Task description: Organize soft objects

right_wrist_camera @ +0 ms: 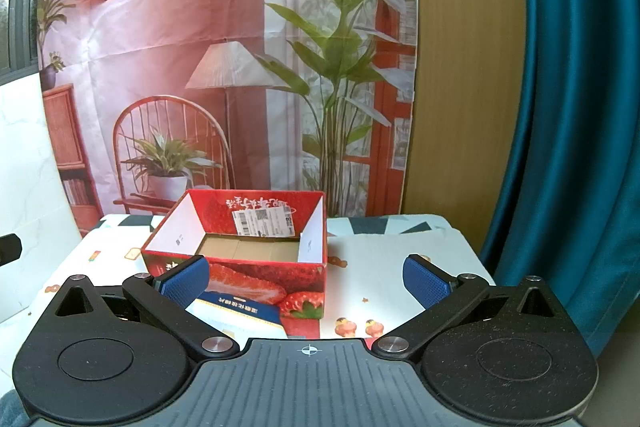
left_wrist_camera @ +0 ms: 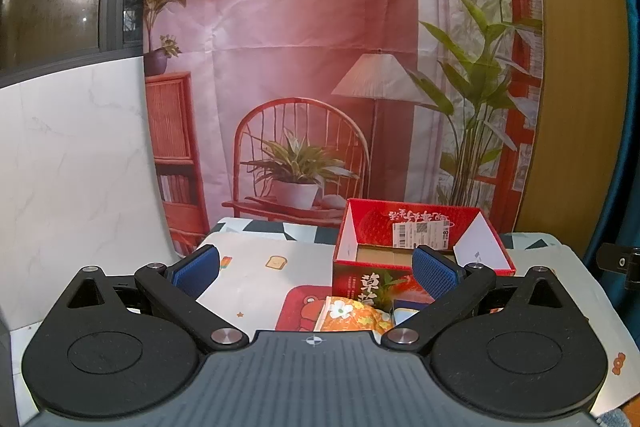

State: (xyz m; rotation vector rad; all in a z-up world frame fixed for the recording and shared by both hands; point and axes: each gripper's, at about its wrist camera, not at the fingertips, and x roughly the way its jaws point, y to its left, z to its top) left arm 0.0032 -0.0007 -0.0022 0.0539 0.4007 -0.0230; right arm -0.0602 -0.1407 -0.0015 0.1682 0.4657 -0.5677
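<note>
An open red strawberry-print box stands on the table; its inside looks empty, with a cardboard floor. It also shows in the right wrist view. An orange flowered soft packet lies in front of it, beside a blue-and-white packet, which also shows in the right wrist view. My left gripper is open and empty, above and behind the packets. My right gripper is open and empty, just in front of the box.
A red cartoon mat lies under the packets on a patterned white tablecloth. A printed backdrop hangs behind the table. A white marble panel stands at left, a teal curtain at right.
</note>
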